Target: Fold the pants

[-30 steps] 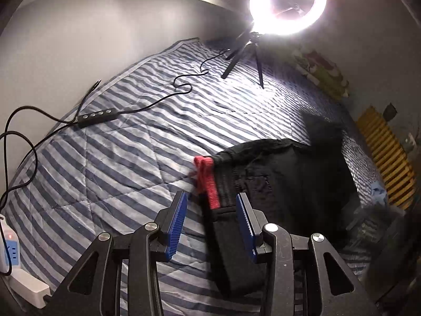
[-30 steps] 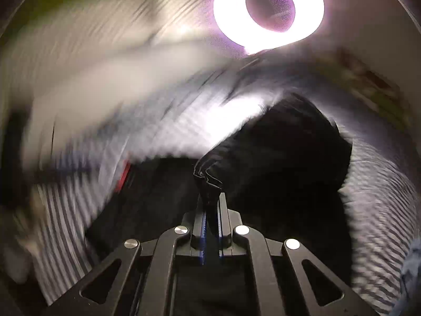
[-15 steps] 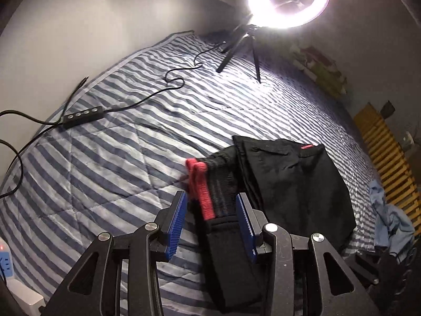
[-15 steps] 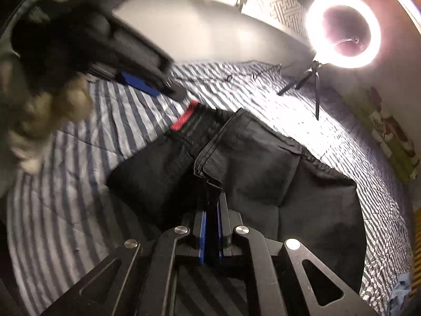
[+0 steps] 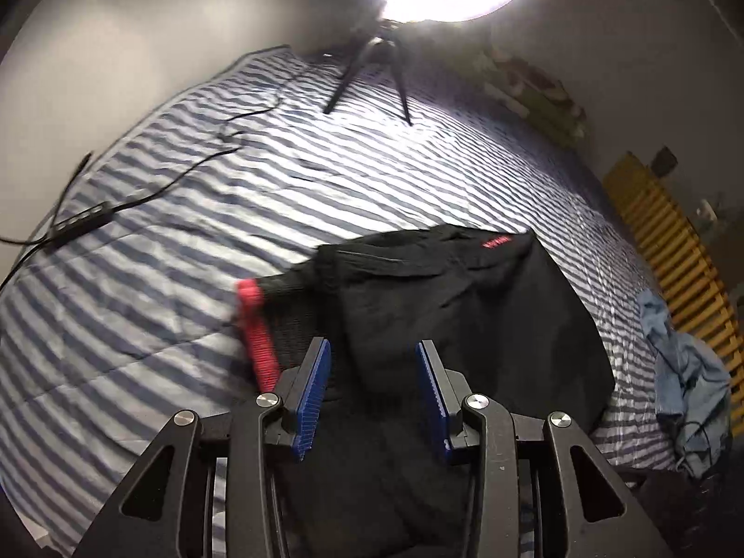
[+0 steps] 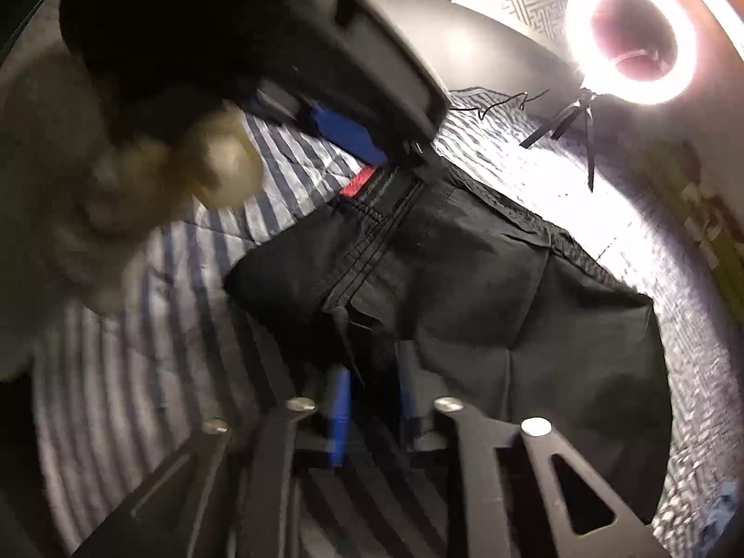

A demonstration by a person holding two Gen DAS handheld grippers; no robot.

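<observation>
Black pants (image 5: 465,316) lying folded on a striped bedspread (image 5: 186,242) — red waistband showing; left gripper (image 5: 372,386) hovering parted, empty; right gripper (image 6: 369,395) opening, cloth between its jaws.

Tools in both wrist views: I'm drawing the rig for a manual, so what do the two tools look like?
Each tool is matte black, built of angular linkage arms with triangular cut-outs and round silver pivot bolts. Both fingers carry flat, ribbed blue pads. That shows sharply on the left tool; the right tool is blurred but alike. No cables or markings show on either. The hand behind the left tool is too blurred to tell any sleeve.
</observation>
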